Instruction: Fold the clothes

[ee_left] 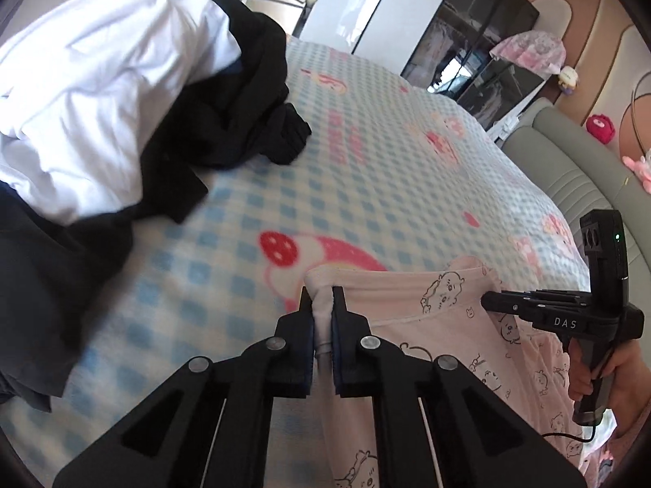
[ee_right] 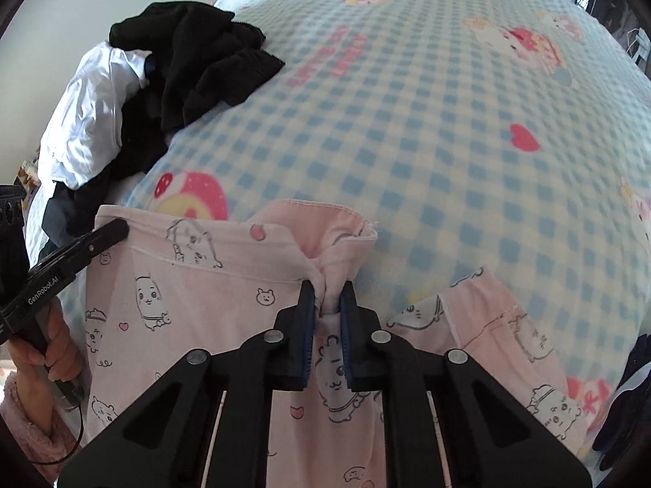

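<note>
A pale pink garment printed with cartoon animals point(ee_right: 195, 284) lies at the near edge of the bed, and its top edge is stretched between both grippers. My left gripper point(ee_left: 323, 297) is shut on one bunched corner of that garment point(ee_left: 443, 288). My right gripper point(ee_right: 327, 290) is shut on a pinched fold at the other end of the same edge. Each gripper shows in the other's view: the right gripper point(ee_left: 488, 299) at the right, the left gripper point(ee_right: 122, 225) at the left, both held by a person's hands.
A heap of black clothes point(ee_left: 228, 122) and white cloth point(ee_left: 89, 81) sits on the left side of the blue checked blanket point(ee_right: 427, 130). A second heap view shows the black clothes point(ee_right: 195, 61). Dark cloth point(ee_right: 630, 398) lies at the bed's right edge. A grey headboard point(ee_left: 577, 162) stands far right.
</note>
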A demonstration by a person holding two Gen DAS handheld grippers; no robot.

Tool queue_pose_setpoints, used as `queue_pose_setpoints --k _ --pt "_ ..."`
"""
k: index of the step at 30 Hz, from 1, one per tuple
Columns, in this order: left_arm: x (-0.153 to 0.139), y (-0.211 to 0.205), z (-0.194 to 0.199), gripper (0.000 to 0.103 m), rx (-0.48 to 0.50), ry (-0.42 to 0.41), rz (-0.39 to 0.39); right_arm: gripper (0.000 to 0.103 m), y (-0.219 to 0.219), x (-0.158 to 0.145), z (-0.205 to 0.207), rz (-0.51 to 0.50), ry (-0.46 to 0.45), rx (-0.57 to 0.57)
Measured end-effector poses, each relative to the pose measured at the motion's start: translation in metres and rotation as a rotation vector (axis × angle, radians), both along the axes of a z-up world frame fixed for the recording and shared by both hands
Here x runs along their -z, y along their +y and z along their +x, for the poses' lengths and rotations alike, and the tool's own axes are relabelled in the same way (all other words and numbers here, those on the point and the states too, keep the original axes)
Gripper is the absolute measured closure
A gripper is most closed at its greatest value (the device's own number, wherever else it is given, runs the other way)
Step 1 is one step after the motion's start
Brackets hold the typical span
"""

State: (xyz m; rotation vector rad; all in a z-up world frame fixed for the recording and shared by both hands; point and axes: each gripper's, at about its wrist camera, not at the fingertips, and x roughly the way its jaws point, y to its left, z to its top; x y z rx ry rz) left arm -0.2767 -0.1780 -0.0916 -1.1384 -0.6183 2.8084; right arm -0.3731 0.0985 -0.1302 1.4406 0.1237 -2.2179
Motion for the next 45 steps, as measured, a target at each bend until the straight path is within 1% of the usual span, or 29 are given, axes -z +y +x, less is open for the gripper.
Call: queue_pose_setpoints --k 3,5,8,10,12,14,15,16,18,19,21,22,23,24,25,26,27,28,29,30,33,35,36,38,40,41,42,43,45 --pt "-0.008 -0.004 0.002 0.097 -0.028 0.026 -0.057 0.091 0.0 -0.002 -0.008 -0.042 0.005 0.049" --pt "-0.008 -0.008 0.002 0.097 -0.041 0.018 -0.08 0.081 0.007 0.004 -0.017 -0.119 -0.03 0.104" --pt "0.005 -0.009 -0.005 0.097 -0.054 -0.041 -0.161 0.076 0.007 0.017 -0.024 -0.16 -0.066 0.163" --pt "0.011 -0.012 -0.004 0.097 -0.081 -0.065 -0.161 0.076 0.005 0.017 -0.023 -0.075 -0.011 0.182" --pt "0.011 -0.019 -0.003 0.096 -0.081 -0.063 -0.113 0.076 0.01 0.013 -0.023 -0.03 0.036 0.212" --pt "0.011 -0.031 -0.002 0.092 -0.052 -0.081 -0.01 0.07 0.023 0.009 -0.029 -0.124 -0.004 0.241" --pt "0.01 -0.039 0.001 0.088 -0.081 -0.081 0.023 0.07 0.028 0.009 -0.032 -0.172 -0.033 0.243" --pt "0.008 -0.046 0.006 0.081 -0.122 -0.068 0.037 0.069 0.025 0.009 -0.033 -0.175 -0.041 0.222" --pt "0.004 -0.058 0.014 0.081 -0.21 -0.045 0.013 0.068 0.008 0.012 -0.03 -0.109 -0.037 0.149" --pt "0.005 -0.063 0.014 0.081 -0.211 -0.043 0.029 0.063 -0.001 0.016 -0.029 -0.076 -0.041 0.107" --pt "0.014 -0.068 0.009 0.08 -0.142 -0.082 0.144 0.053 -0.015 0.034 -0.032 -0.05 -0.112 0.043" --pt "0.022 -0.066 0.005 0.073 -0.094 -0.112 0.206 0.052 -0.015 0.041 -0.033 -0.047 -0.134 0.052" --pt "0.03 -0.064 0.001 0.058 -0.047 -0.143 0.263 0.053 -0.016 0.048 -0.034 -0.045 -0.154 0.06" --pt "0.036 -0.057 -0.004 0.052 -0.009 -0.177 0.272 0.057 -0.015 0.046 -0.034 -0.059 -0.143 0.063" --pt "0.042 -0.05 -0.009 0.05 0.028 -0.211 0.276 0.079 -0.014 0.043 -0.033 -0.068 -0.121 0.059" --pt "0.045 -0.041 -0.012 0.053 0.039 -0.232 0.224 0.09 -0.014 0.038 -0.031 -0.074 -0.099 0.054" --pt "0.044 -0.033 -0.013 0.056 0.049 -0.227 0.166 0.091 -0.013 0.034 -0.03 -0.08 -0.081 0.046" --pt "0.044 -0.024 -0.014 0.082 0.058 -0.221 0.109 0.096 -0.012 0.029 -0.029 -0.081 -0.059 0.042" --pt "0.044 -0.016 -0.014 0.097 0.066 -0.214 0.053 0.097 -0.01 0.025 -0.029 -0.088 -0.043 0.042" --pt "0.037 -0.012 -0.012 0.097 0.051 -0.178 0.021 0.098 -0.008 0.019 -0.029 -0.099 -0.027 0.049" --pt "0.004 -0.013 0.002 0.098 0.006 -0.011 -0.038 0.099 -0.002 0.001 -0.031 -0.143 0.028 0.088" --pt "-0.011 -0.013 0.007 0.098 -0.001 0.039 -0.072 0.099 -0.004 -0.006 -0.032 -0.151 0.067 0.092" --pt "-0.012 -0.013 0.007 0.098 0.005 0.041 -0.08 0.099 -0.006 -0.009 -0.032 -0.155 0.087 0.095" --pt "0.001 -0.013 -0.001 0.097 0.004 -0.014 -0.1 0.098 -0.01 -0.005 -0.037 -0.135 0.097 0.113" --pt "0.027 -0.014 -0.016 0.09 0.014 -0.137 -0.094 0.098 -0.012 0.025 -0.048 -0.073 0.035 0.146" --pt "0.04 -0.015 -0.024 0.083 0.026 -0.207 -0.085 0.098 -0.009 0.036 -0.051 -0.074 0.004 0.165" --pt "0.048 -0.017 -0.026 0.083 0.026 -0.235 -0.068 0.097 -0.007 0.046 -0.055 -0.076 -0.028 0.185" --pt "0.044 -0.023 -0.024 0.082 0.012 -0.217 -0.04 0.097 -0.005 0.056 -0.058 -0.079 -0.056 0.204" --pt "0.031 -0.032 -0.013 0.08 -0.025 -0.163 -0.003 0.09 -0.002 0.032 -0.052 -0.111 -0.027 0.22"
